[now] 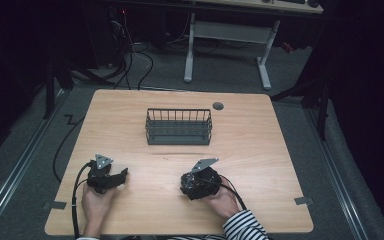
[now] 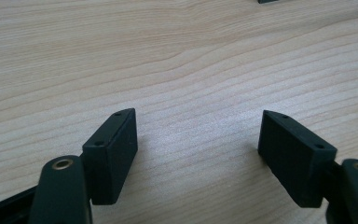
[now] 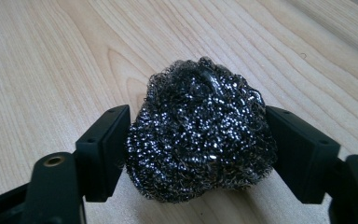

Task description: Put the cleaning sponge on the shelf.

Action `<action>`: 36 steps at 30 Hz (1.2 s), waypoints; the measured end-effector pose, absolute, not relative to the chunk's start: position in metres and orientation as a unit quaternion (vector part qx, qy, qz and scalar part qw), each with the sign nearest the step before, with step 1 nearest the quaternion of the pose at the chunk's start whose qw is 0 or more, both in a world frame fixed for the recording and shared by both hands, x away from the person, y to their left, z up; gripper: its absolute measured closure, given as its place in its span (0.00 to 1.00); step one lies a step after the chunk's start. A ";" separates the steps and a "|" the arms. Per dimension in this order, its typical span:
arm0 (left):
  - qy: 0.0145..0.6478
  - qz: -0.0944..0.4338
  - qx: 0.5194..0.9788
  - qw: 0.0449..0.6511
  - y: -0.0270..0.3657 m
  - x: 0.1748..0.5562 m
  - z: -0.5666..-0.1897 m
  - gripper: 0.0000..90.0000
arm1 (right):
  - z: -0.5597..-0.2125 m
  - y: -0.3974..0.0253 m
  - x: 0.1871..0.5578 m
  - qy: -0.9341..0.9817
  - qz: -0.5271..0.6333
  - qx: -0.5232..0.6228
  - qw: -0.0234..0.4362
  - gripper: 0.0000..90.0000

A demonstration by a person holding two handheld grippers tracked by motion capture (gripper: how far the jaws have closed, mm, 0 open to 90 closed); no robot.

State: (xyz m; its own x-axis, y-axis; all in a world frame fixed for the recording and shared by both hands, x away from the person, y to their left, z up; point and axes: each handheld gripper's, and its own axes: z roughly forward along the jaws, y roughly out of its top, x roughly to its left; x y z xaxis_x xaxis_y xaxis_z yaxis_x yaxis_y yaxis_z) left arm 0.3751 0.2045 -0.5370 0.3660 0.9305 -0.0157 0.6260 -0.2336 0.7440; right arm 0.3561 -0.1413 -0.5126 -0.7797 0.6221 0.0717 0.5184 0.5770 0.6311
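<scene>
Steel wool scourer (image 3: 199, 133): dark, glinting ball of coiled metal strands; sits between the right gripper's two black pads, touching both; underside on the wood.
Scourer, high view (image 1: 198, 183): dark lump at the right gripper's front end, on the near right part of the table.
Right gripper (image 3: 198, 140): jaws closed in against the scourer, one pad on each flank, grasping it; tips low on the tabletop.
Right gripper, high view (image 1: 200, 181): grey three-cornered plate on top; cable trailing back toward the near edge.
Right hand (image 1: 223, 201): behind the right gripper; striped sleeve at the wrist.
Left gripper (image 2: 198, 140): jaws spread wide, released; bare wood grain between the pads, nothing held.
Left gripper, high view (image 1: 106, 177): near left part of the table, well apart from the right gripper; grey plate on top, black cable looping off the left edge.
Left hand (image 1: 96, 202): behind the left gripper.
Wire basket (image 1: 178, 126): dark, rectangular, upright; beyond both sets of fingertips, toward the table's middle; well apart from the scourer.
Table (image 1: 260, 145): light wood, dark round grommet near the far edge.
</scene>
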 end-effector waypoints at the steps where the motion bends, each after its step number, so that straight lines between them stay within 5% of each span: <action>1: 0.517 0.223 0.753 0.341 0.204 0.375 -0.537 0.32 | -0.513 -0.142 0.357 0.885 0.328 0.322 0.079 0.31; 10: 0.517 0.224 0.753 0.340 0.204 0.375 -0.537 0.32 | -0.512 -0.144 0.358 0.881 0.331 0.330 0.074 0.42; 21: 0.518 0.224 0.753 0.340 0.204 0.375 -0.537 0.32 | -0.498 -0.157 0.361 0.868 0.347 0.345 0.086 0.44; 36: 0.518 0.224 0.752 0.340 0.204 0.375 -0.537 0.32 | -0.436 -0.169 0.394 0.843 0.376 0.362 0.128 0.44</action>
State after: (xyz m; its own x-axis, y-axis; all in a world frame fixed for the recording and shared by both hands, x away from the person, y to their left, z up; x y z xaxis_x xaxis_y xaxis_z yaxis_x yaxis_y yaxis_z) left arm 0.3753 0.2042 -0.5370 0.3637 0.9314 -0.0157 0.6270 -0.2323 0.7436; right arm 0.3935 -0.1690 -0.4356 -0.7051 0.7069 0.0561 0.5145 0.4556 0.7264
